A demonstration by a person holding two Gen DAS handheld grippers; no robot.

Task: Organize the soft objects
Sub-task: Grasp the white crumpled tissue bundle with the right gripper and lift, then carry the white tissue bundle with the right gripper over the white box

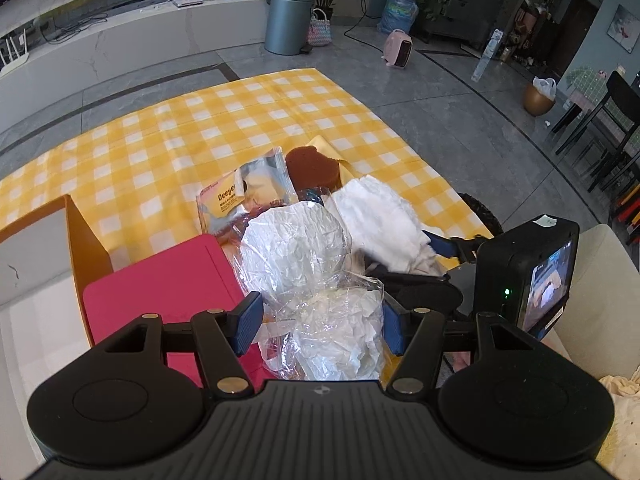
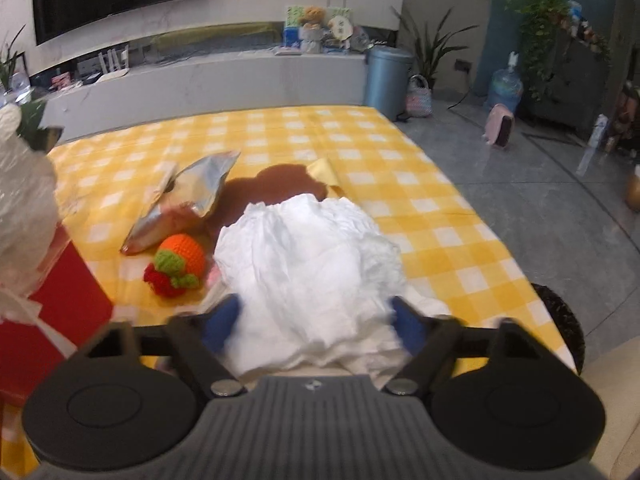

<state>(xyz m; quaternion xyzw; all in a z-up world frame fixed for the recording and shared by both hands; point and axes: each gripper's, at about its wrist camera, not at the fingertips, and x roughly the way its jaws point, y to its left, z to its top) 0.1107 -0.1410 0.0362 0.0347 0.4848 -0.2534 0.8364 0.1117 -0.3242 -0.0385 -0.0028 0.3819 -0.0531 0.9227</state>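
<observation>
My left gripper (image 1: 318, 326) is shut on a crinkled clear plastic bag of white stuffing (image 1: 308, 276), held above the red lid (image 1: 160, 280) of a box. The same bag shows at the left edge of the right wrist view (image 2: 24, 216). My right gripper (image 2: 316, 320) is shut on a white crumpled cloth (image 2: 308, 256) over the yellow checked tablecloth (image 2: 400, 184); the cloth also shows in the left wrist view (image 1: 380, 220). A silver snack pouch (image 2: 188, 196), a brown flat soft piece (image 2: 276, 188) and an orange and red crocheted toy (image 2: 176, 268) lie on the cloth.
An orange-walled box (image 1: 86, 240) stands at the left beside the red lid. The table's right edge (image 2: 500, 240) drops to a grey tiled floor. A black round stool (image 2: 560, 328) sits below that edge. A cream sofa (image 1: 592, 300) is at the right.
</observation>
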